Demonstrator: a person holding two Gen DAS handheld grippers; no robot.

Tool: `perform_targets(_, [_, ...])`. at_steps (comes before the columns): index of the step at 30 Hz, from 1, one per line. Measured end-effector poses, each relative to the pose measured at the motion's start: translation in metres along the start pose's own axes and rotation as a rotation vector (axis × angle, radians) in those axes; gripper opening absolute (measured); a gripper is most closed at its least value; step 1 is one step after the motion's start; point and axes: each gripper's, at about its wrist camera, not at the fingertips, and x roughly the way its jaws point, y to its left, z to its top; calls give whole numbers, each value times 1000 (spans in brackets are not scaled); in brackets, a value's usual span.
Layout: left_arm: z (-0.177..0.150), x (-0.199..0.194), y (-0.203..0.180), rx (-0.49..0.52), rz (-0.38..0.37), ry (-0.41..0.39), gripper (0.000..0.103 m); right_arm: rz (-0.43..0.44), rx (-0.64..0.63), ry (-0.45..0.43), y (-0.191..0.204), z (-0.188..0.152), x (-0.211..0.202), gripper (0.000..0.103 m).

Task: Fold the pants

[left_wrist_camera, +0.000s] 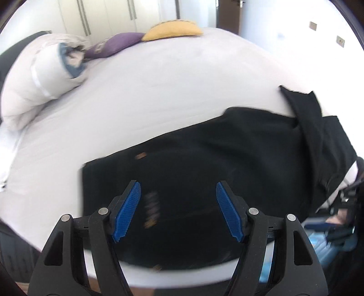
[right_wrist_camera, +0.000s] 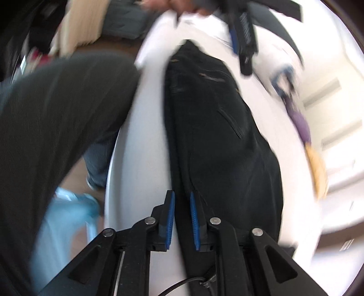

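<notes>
The black pants (left_wrist_camera: 204, 164) lie flat along the near edge of the bed (left_wrist_camera: 159, 91), on its white sheet, with the waist end at the left and the legs running off to the right, where a strip of the black cloth (left_wrist_camera: 304, 113) lies folded back across them. Small brown patches show on the cloth near the waist.

The left hand-held gripper (left_wrist_camera: 178, 209) hangs above the waist end with its blue pads (left_wrist_camera: 127, 211) spread well apart; nothing is between them and they do not touch the cloth, so it is released.

In the right wrist view the right hand-held gripper (right_wrist_camera: 182, 218) stands over the near edge of the pants with its blue pads (right_wrist_camera: 170, 218) a narrow gap apart. Black cloth shows in that gap, but the pads do not visibly press on it, so it appears slack.

Farther off on the bed lie a white pillow (left_wrist_camera: 34, 75), a purple cushion (left_wrist_camera: 113, 44) and a yellow cushion (left_wrist_camera: 173, 29). Pale wardrobe doors (left_wrist_camera: 102, 16) stand behind the bed. The person's dark sleeve (right_wrist_camera: 50, 118) fills the left of the right wrist view.
</notes>
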Motion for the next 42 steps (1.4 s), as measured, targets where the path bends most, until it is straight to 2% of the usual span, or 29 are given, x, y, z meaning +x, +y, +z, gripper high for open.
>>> perform_targets(4, [8, 52, -51, 95, -27, 87, 67, 76, 361, -20, -46, -28, -25, 15])
perform_targets(5, [3, 67, -60, 106, -51, 133, 66, 90, 457, -23, -60, -39, -30, 15])
perform_targets(6, [-7, 79, -68, 129, -66, 182, 60, 95, 587, -24, -82, -55, -36, 15])
perform_targets(7, [-16, 85, -76, 167, -43, 197, 60, 90, 674, -21, -98, -68, -40, 18])
perform_targets(8, [-23, 82, -83, 203, -11, 173, 60, 74, 785, -12, -121, -86, -44, 26])
perform_targets(9, [-28, 78, -85, 211, -6, 171, 59, 66, 884, -4, -143, -103, -47, 42])
perform_targets(10, [-30, 73, -84, 208, -18, 178, 59, 63, 982, -4, -166, -120, -50, 49])
perform_targets(12, [-37, 67, -85, 218, -32, 186, 59, 57, 1155, -8, -209, -148, -51, 71])
perform_targets(16, [-43, 63, -87, 254, -21, 184, 59, 39, 1440, 55, -287, -186, -31, 74])
perform_targets(19, [-45, 61, -88, 223, -28, 175, 60, 34, 1488, 195, -322, -190, 5, 75])
perform_targets(21, [-53, 61, -88, 213, -33, 169, 60, 8, 1475, 322, -335, -186, 35, 75])
perform_targets(24, [-52, 60, -82, 212, -35, 161, 60, -37, 1463, 437, -346, -182, 66, 75])
perform_targets(28, [-52, 64, -81, 212, -35, 155, 60, -31, 1476, 541, -353, -184, 93, 75])
perform_targets(30, [-55, 60, -78, 211, -34, 149, 60, -61, 1457, 618, -353, -188, 103, 75])
perform_targets(32, [-56, 58, -79, 207, -34, 142, 60, -93, 1462, 629, -354, -189, 102, 75])
perform_targets(39, [-63, 54, -78, 198, -28, 123, 60, -127, 1460, 579, -354, -191, 67, 75])
perform_targets(42, [-65, 54, -77, 199, -28, 121, 60, -76, 1487, 583, -355, -194, 67, 75])
